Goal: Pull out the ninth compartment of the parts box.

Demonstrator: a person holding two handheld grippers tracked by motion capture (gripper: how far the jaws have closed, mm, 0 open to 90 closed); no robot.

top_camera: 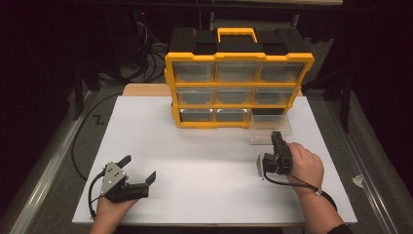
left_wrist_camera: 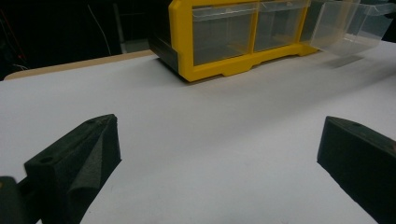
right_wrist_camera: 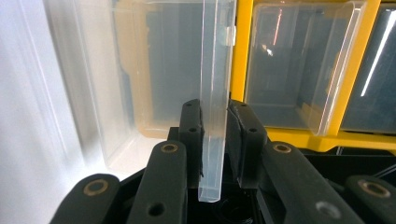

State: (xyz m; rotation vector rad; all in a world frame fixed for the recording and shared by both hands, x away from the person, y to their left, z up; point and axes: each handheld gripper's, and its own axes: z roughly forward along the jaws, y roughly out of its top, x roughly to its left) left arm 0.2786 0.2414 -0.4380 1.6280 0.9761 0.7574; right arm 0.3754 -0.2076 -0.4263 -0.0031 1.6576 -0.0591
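A yellow and black organizer (top_camera: 238, 57) with clear drawers stands at the back of the white board (top_camera: 204, 165). Its bottom right clear drawer (top_camera: 271, 129) is pulled partway out onto the board. My right gripper (top_camera: 276, 136) is shut on that drawer's front wall. In the right gripper view the clear drawer wall (right_wrist_camera: 217, 70) is pinched between the two jaws of my right gripper (right_wrist_camera: 215, 122), with the yellow frame (right_wrist_camera: 241, 46) behind. My left gripper (top_camera: 139, 168) rests open at the board's front left. In the left gripper view my left gripper (left_wrist_camera: 217, 135) is wide open over bare board, with the organizer (left_wrist_camera: 183, 42) and the drawer (left_wrist_camera: 345, 28) ahead.
A wooden tabletop edge (top_camera: 145, 89) shows behind the board at the left. Black cables (top_camera: 78, 146) run along the grey floor left of the board. The other drawers (top_camera: 195, 72) sit flush in the frame.
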